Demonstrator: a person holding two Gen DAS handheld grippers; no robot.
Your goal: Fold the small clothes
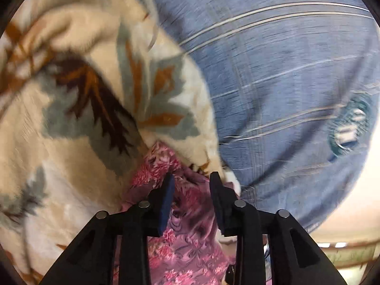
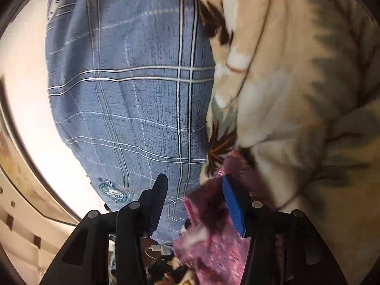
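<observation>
The pink floral garment (image 1: 187, 204) lies between the parted fingers of the left gripper (image 1: 191, 185) and drapes over one finger of the wide-open right gripper (image 2: 192, 187), so closing may also snag the fleece blanket (image 1: 71, 118) just ahead.

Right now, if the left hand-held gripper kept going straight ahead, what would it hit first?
Probably the pink floral garment, already between the open left hand-held gripper; just beyond lies the cream leaf-patterned fleece blanket. Depth is unclear.
</observation>
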